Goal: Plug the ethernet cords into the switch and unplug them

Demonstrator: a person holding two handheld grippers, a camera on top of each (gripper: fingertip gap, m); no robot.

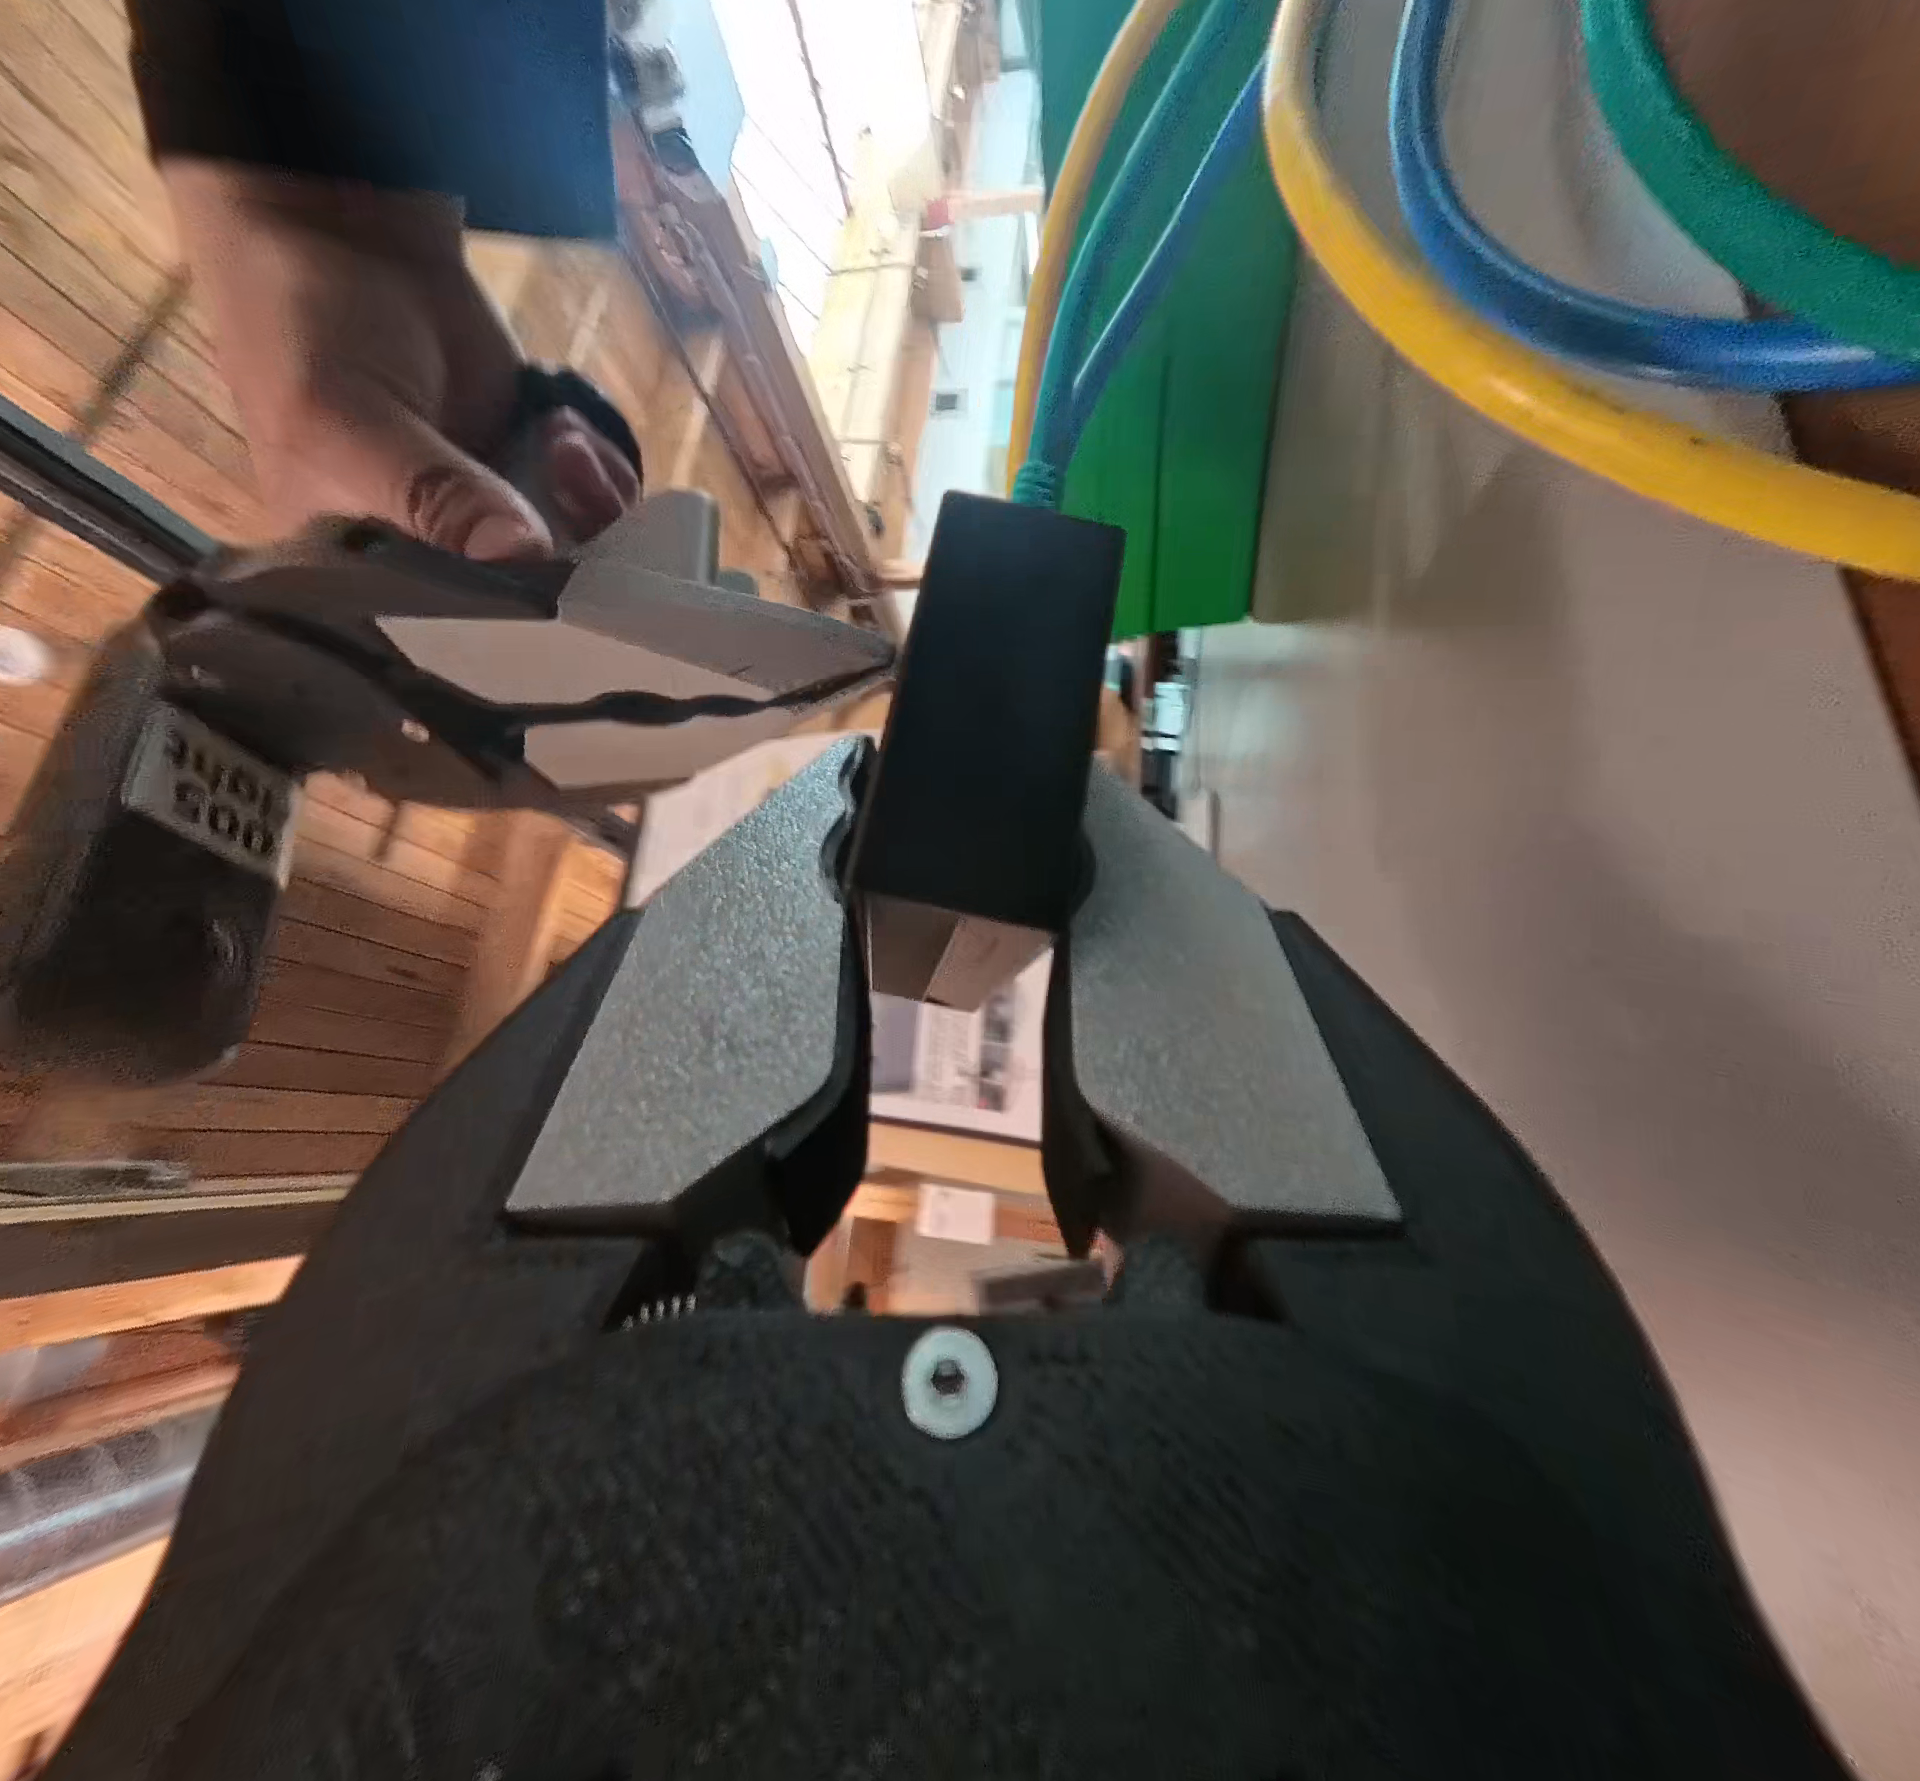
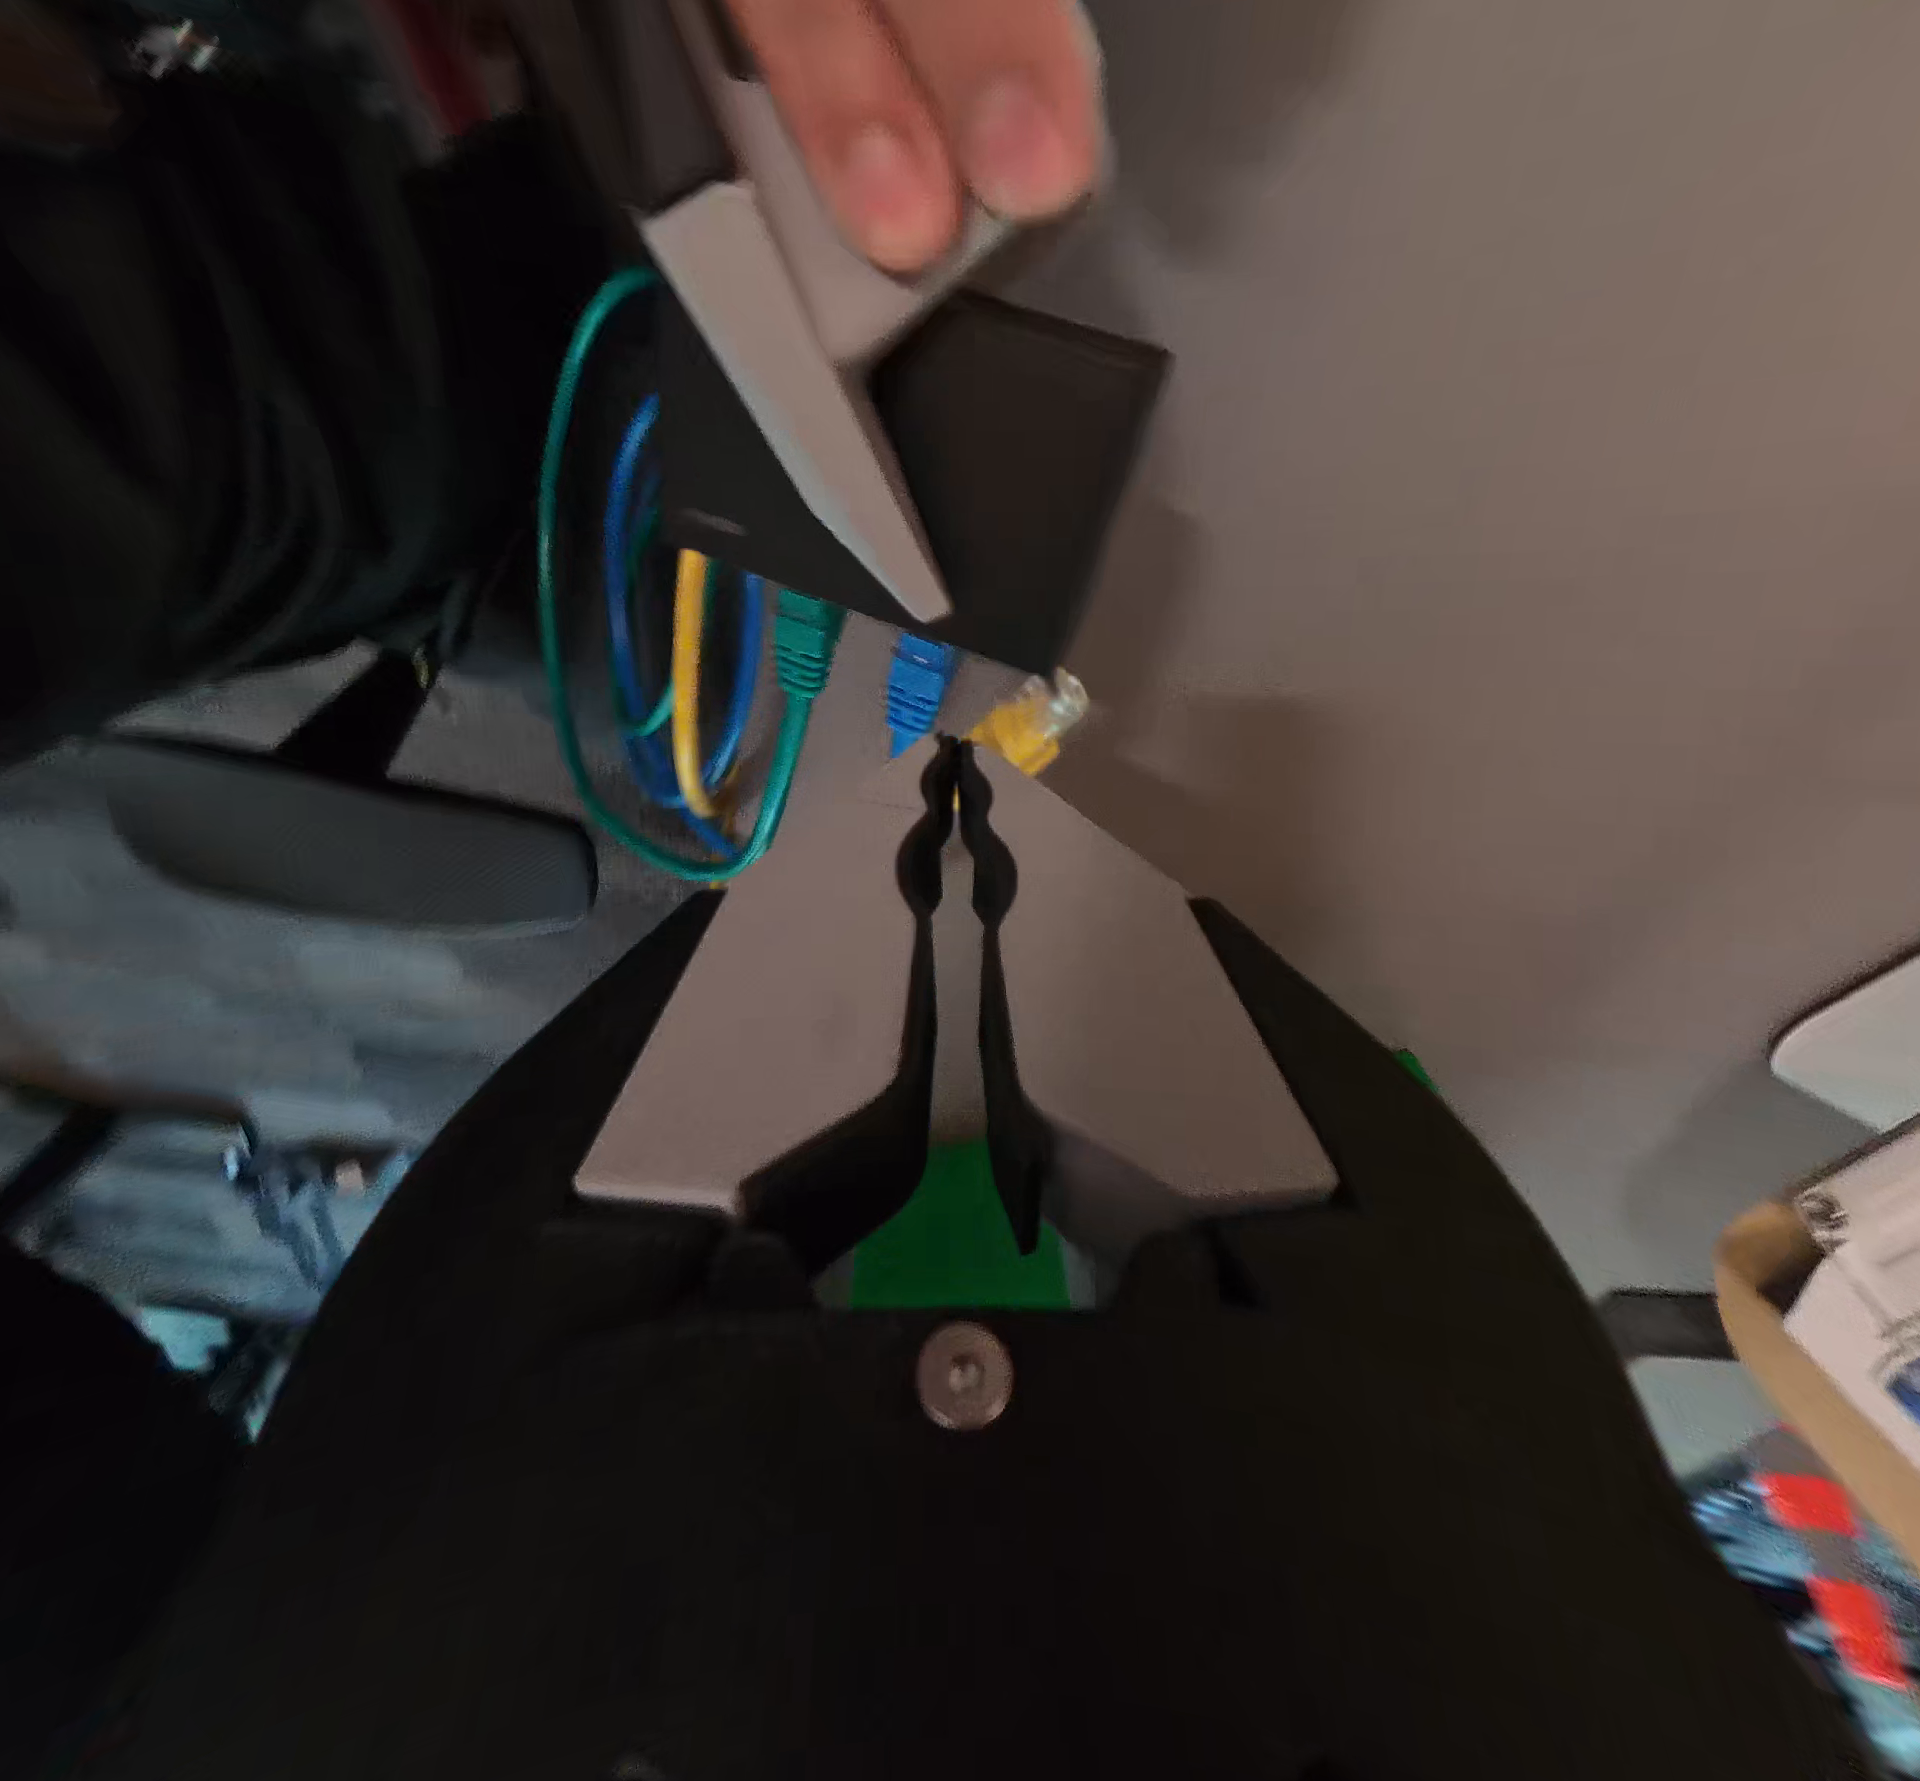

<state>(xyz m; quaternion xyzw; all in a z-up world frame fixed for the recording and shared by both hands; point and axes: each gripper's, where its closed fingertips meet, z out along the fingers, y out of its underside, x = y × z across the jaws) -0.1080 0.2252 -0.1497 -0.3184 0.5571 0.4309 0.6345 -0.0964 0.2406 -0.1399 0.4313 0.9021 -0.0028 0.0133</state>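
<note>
My left gripper is shut on the black switch and holds it up off the table. In the right wrist view the switch has a green plug and a blue plug seated in its ports. The yellow plug is out of the switch, its clear tip just off the corner port. My right gripper is shut on the yellow cord just behind that plug. The right gripper also shows in the left wrist view, its tips beside the switch. Yellow, blue and green cords loop nearby.
A green board stands behind the switch on the pale table. A hand holds the left gripper, whose grey finger lies across the switch. A cardboard box sits at the right edge, a dark chair seat at the left. My left and right fingertips are right by each other.
</note>
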